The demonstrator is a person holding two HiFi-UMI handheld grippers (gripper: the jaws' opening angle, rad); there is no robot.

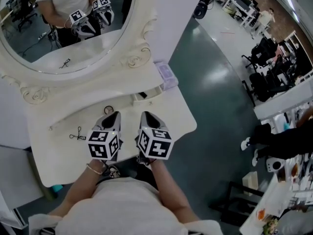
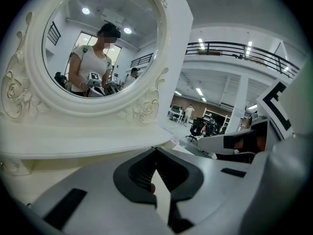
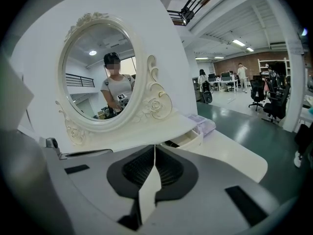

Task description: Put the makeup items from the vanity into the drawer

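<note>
Your forearms (image 1: 83, 185) run up under the marker cubes (image 1: 104, 143), which hide your grip, as you hold the left gripper (image 1: 112, 117) and right gripper (image 1: 148, 117) side by side over the white vanity's (image 1: 58, 155) near edge, both tipped slightly down and clenched on nothing. An eyelash curler (image 1: 77, 135) lies just left of the left gripper and a round item (image 1: 108, 109), too small to identify, just ahead of its tips, while the open drawer (image 1: 146, 95) sits further back under the oval mirror (image 1: 63, 28), its inside barely visible. A lilac box (image 1: 167, 76) rests at the far right edge, and beyond it dark green floor (image 1: 215, 82) runs out to office chairs (image 1: 261, 50).
</note>
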